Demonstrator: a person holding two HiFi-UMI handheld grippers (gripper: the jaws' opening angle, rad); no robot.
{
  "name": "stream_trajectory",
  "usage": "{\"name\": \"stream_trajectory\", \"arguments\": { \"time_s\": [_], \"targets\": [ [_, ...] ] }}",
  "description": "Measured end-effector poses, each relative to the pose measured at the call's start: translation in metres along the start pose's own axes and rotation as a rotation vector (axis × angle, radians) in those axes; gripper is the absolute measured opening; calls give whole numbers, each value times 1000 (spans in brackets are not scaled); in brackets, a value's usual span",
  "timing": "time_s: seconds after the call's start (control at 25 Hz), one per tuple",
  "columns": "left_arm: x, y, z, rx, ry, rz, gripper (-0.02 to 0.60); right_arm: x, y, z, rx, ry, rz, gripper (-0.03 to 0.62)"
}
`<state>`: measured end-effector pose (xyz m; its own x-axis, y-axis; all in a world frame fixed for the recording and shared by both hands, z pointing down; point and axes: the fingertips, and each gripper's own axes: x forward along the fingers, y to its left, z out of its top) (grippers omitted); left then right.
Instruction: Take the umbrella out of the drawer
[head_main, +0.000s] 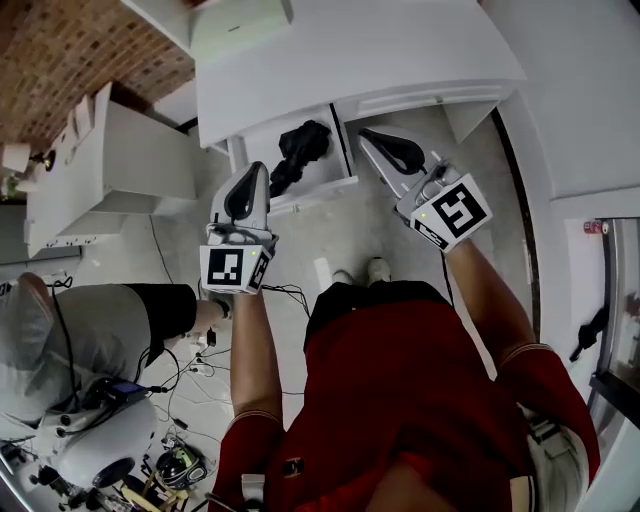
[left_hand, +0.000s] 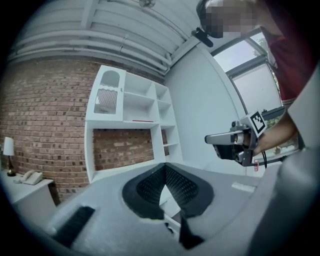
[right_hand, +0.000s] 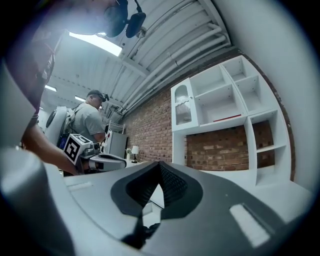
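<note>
While one umbrella (head_main: 300, 150) lies in one drawer (head_main: 312, 195), left tool (head_main: 262, 168), right tool (head_main: 365, 134)

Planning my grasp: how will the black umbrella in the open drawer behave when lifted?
Folded with bunched fabric, the umbrella in the drawer probably feels soft and floppy outside, stiffer within. It looks compact, so likely light.

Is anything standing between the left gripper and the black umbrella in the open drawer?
Nothing visible does. The black folded fabric umbrella lies uncovered in the open white drawer, and the left gripper, jaws shut, hangs near the drawer's left front corner.
</note>
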<state>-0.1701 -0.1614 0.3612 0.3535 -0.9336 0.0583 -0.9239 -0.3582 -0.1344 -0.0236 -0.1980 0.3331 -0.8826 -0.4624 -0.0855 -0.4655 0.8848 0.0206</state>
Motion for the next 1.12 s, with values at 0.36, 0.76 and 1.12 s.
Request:
{"name": "stream_trajectory", "arguments": {
  "time_s": [0.36, 0.76, 1.12],
  "targets": [
    [70, 27, -78, 73, 222, -114, 8, 28, -39, -31, 6, 63, -44, 11],
    [126, 49, -208, 77, 524, -281, 118, 60, -66, -65, 30, 135, -107, 11],
    [147, 52, -310, 14, 728, -367, 290, 84, -77, -97, 31, 200, -177, 12]
  ]
}}
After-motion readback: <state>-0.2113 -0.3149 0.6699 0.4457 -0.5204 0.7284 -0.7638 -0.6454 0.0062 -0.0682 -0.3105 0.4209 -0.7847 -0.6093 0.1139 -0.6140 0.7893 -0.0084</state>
